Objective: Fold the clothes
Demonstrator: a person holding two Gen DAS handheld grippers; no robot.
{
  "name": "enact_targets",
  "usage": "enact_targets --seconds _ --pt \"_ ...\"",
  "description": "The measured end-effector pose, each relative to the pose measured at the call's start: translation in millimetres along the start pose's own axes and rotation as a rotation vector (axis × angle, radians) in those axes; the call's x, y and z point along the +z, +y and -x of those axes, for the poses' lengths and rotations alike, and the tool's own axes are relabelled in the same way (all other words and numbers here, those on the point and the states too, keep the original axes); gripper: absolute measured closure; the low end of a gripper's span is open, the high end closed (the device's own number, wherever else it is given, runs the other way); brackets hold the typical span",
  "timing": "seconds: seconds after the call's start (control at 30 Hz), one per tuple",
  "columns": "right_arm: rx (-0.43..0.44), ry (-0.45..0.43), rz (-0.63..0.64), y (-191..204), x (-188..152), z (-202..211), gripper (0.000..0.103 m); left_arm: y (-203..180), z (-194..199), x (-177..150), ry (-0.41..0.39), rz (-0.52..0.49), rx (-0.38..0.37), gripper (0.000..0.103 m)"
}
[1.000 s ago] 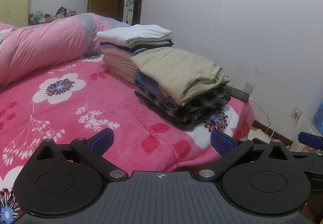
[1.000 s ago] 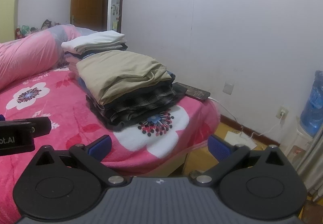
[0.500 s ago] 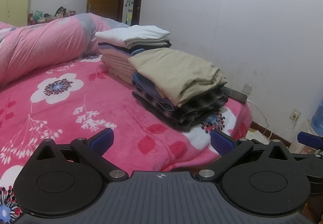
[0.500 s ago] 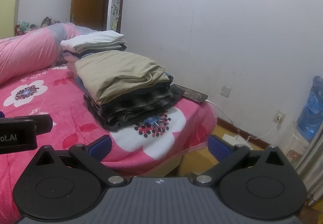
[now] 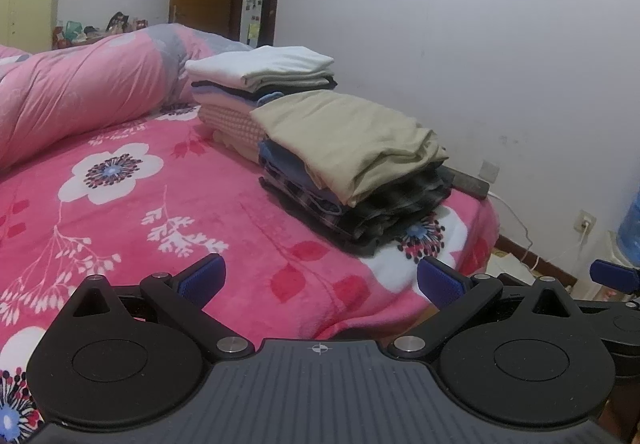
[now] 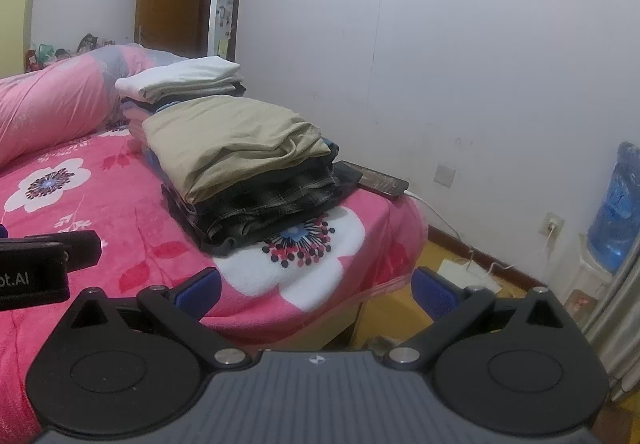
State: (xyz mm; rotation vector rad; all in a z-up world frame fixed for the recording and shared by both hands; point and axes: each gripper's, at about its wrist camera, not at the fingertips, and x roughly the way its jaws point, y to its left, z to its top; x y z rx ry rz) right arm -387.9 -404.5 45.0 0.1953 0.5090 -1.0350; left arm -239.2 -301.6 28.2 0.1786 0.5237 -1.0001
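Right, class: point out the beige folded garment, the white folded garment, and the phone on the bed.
beige folded garment [image 6: 232,140], right wrist view, top face.
white folded garment [image 5: 260,64], left wrist view, top face.
phone [image 6: 380,180], right wrist view, dark screen.

Two stacks of folded clothes on the bed, touching, set at about 1 o'clock. Near stack [image 5: 352,180]: khaki garment [image 5: 348,132] on top, blue beneath, dark plaid at the bottom. Far stack [image 5: 248,92]: taller, white garment [image 5: 260,64] on top, dark layers, pink-checked piece below.
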Motion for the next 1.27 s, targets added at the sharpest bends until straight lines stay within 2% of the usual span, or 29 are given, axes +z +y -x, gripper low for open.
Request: enact_targets --seconds 1.27 --pt "0.004 0.008 -0.019 -3.7 -6.8 0.5 0.000 -3.6 -1.7 -3.0 0.012 -0.013 0.009 0.000"
